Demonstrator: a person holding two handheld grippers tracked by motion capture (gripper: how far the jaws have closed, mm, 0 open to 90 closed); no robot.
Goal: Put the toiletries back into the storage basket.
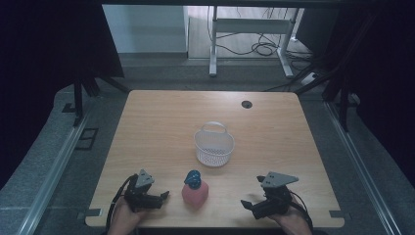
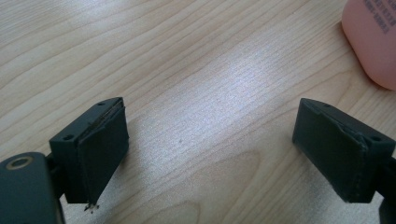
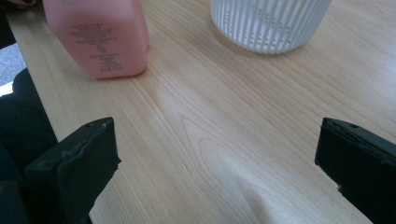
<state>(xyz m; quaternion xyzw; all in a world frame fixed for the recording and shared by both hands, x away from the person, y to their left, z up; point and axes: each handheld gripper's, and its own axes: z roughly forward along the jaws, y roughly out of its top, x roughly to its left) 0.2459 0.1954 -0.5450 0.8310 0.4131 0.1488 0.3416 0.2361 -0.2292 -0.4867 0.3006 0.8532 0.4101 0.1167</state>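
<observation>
Pink bottle (image 1: 195, 192) stands upright on the counter (image 1: 161, 122), between both claws, basket (image 1: 214, 145) behind it. Left claw (image 1: 164, 196) and right claw (image 1: 246, 203) are released, empty. Approach step judged; a grasp on the bottle is called for next.

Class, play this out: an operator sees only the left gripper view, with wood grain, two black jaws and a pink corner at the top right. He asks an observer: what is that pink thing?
Observer: A pink bottle with a blue cap, upright between the two grippers.
Operator: Anything else on the table?
Observer: A white basket with a handle stands beyond the bottle.
Operator: And the right gripper?
Observer: The right gripper is open, right of the bottle and apart from it.
</observation>
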